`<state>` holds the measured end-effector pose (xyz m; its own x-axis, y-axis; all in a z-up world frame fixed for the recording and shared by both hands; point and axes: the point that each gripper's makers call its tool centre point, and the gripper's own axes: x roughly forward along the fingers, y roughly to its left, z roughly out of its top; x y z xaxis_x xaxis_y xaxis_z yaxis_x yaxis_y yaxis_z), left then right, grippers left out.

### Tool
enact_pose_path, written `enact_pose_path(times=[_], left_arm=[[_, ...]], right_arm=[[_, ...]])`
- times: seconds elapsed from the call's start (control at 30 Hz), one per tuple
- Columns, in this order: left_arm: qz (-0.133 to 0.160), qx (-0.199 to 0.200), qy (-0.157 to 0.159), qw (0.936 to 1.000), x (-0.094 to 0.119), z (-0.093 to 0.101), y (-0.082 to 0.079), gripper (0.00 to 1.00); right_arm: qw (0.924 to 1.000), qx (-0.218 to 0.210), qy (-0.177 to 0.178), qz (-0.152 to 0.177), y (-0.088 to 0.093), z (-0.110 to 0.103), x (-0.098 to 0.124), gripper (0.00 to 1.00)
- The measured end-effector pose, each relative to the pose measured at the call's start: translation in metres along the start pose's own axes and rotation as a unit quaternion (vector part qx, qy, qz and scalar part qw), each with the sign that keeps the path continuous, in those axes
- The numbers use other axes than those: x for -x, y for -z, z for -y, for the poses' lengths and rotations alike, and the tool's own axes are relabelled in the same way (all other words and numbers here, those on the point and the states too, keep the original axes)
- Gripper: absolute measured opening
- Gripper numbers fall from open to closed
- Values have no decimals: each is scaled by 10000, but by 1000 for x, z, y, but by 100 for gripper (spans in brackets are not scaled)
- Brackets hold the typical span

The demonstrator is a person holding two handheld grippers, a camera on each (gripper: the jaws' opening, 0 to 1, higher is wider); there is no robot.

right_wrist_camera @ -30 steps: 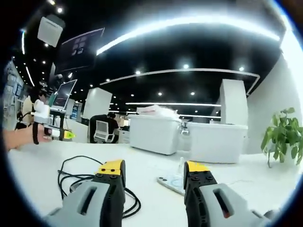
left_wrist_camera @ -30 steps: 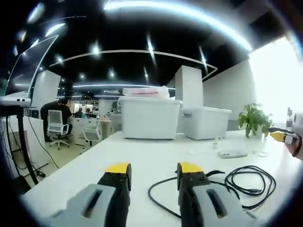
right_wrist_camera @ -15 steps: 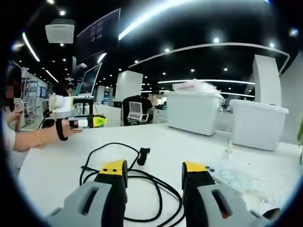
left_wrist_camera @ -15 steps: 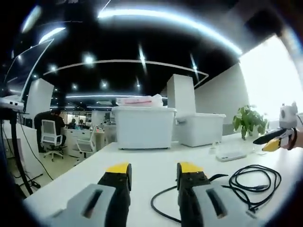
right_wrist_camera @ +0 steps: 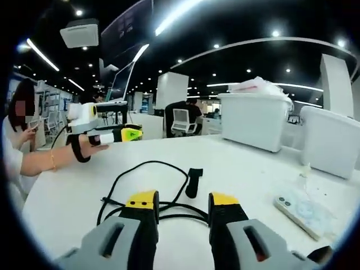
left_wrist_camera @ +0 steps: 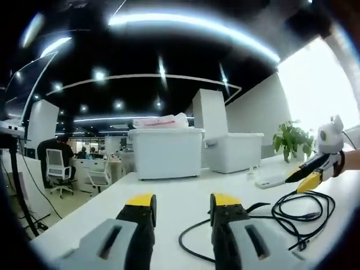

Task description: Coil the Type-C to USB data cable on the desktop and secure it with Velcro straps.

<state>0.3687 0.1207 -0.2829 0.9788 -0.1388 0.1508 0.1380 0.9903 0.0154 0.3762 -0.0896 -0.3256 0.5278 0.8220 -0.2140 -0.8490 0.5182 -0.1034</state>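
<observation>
Cable [right_wrist_camera: 147,188] lies loosely looped on the table [left_wrist_camera: 174,191], strap [right_wrist_camera: 194,182] beside it; both tongs, left [left_wrist_camera: 176,201] and right [right_wrist_camera: 183,199], hang parted and empty. Pinch one cable end first, then wind even loops

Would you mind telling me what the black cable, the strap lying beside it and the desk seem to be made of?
The cable looks rubber-jacketed: matte black, bending in loose loops. The strap looks like soft fabric, probably Velcro: dull black, flat, slightly curled. The desk looks like smooth white laminate, with a faint sheen.
</observation>
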Motion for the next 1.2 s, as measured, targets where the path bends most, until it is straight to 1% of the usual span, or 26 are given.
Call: enact_pose_path(times=[0.07,0.1,0.17,0.23,0.37,0.43,0.47,0.53,0.63,0.77,0.8,0.83,0.9,1.07,1.13,1.2], left_arm=[[-27,41,-31,10000,0,0,2,40],[-49,22,-44,10000,0,-1,3,40],[-72,-45,-40,10000,0,1,4,40],[-61,-72,-14,10000,0,3,3,40],[2,-143,1,9999,2,5,-2,40],[42,-172,-11,9998,3,5,-4,40],[55,-187,-24,9998,3,5,-4,40],[37,-178,-37,9998,4,5,-4,40],[55,-166,-21,9998,4,6,-5,40],[95,-166,-24,9998,5,6,-8,40],[107,-145,-27,9998,5,6,-9,40],[128,-120,-29,9998,6,6,-9,40],[128,-82,-30,9999,6,5,-9,40],[130,-130,-53,9998,7,5,-10,40],[152,-135,-42,9998,7,6,-12,40],[158,-151,-30,9998,7,7,-12,40]], right_arm=[[9998,-63,-159,-73,2,-7,-6,29],[9994,-102,-311,-120,3,-14,-11,29],[9989,-152,-357,-250,5,-18,-20,29],[9983,-94,-434,-386,7,-23,-30,28],[9969,-77,-457,-631,11,-27,-51,27],[9963,-71,-439,-729,13,-26,-58,27],[9956,-51,-419,-838,16,-24,-65,27],[9946,12,-327,-983,21,-20,-72,26],[9932,-37,-288,-1129,29,-18,-79,25],[9933,2,-310,-1112,31,-23,-81,24],[9930,79,-289,-1139,33,-23,-82,24],[9928,180,-242,-1157,34,-22,-84,24],[9925,175,-218,-1188,35,-20,-87,24],[9931,-156,-193,-1148,37,-13,-90,21],[9934,-196,-158,-1123,36,-9,-92,19],[9934,-357,-104,-1081,36,-3,-92,15]])
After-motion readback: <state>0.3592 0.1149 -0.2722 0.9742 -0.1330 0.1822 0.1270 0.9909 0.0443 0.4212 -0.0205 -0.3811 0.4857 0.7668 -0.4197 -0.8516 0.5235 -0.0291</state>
